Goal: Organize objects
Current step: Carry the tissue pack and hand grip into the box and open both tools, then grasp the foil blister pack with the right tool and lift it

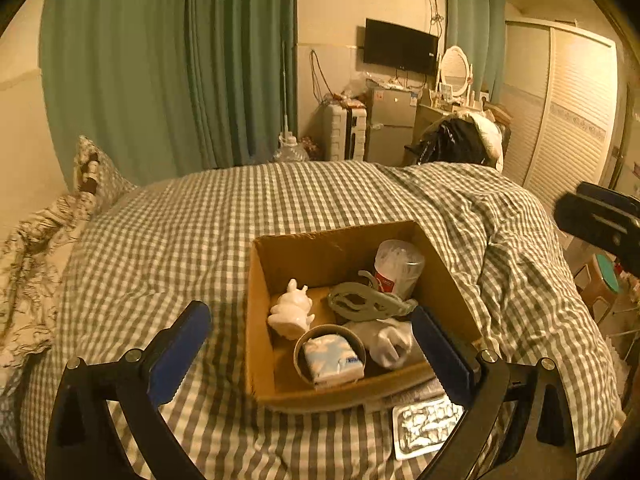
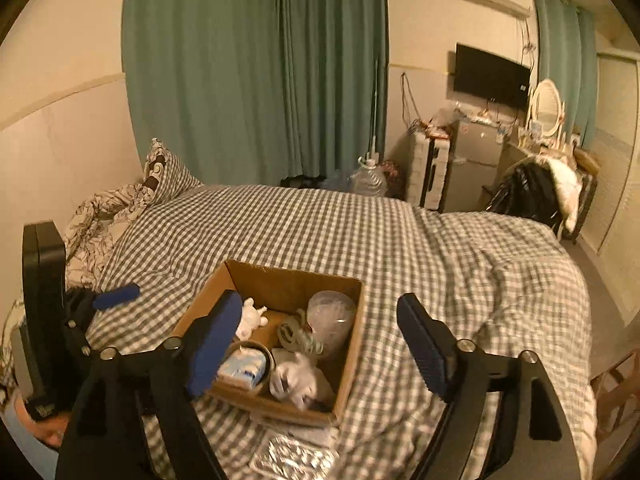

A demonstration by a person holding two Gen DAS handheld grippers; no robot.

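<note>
Blue-padded fingers of the left hand-held gripper (image 1: 310,354) fill the foreground, spread wide with nothing between them; the right hand-held gripper (image 2: 318,346) also stands wide and empty, its left pad hanging in front of the cardboard box's (image 1: 260,280) near-left corner without touching it, as far as the right wrist view shows. Both tools hover above a bed (image 1: 180,232) covered in a grey-and-white checked quilt; the open box sits on that quilt near the bed's front edge, and it is where the task's things are gathered. Inside lie a white animal figurine (image 1: 291,312) at the left wall, a tissue pack (image 1: 334,360) set in a round ring (image 1: 298,350) at the front, a grey-green folding hanger (image 1: 368,300) across the middle, a clear lidded tub (image 1: 400,266) upright in the far right corner, and crumpled white material (image 1: 386,340) at the front right. Packing looks largely done, with both tools apparently clear of the contents; one foil blister sheet (image 1: 424,426) lies outside on the quilt, just before the box's front right corner, and seems the likely remaining item. Room is tight within the box, its floor almost covered; the flat sheet would probably need sliding in over the top or along a wall. Open quilt stretches wide beyond and to the left of the box; on the right the quilt rumples and falls away toward the floor, so a nudge that way could tip things off.
</note>
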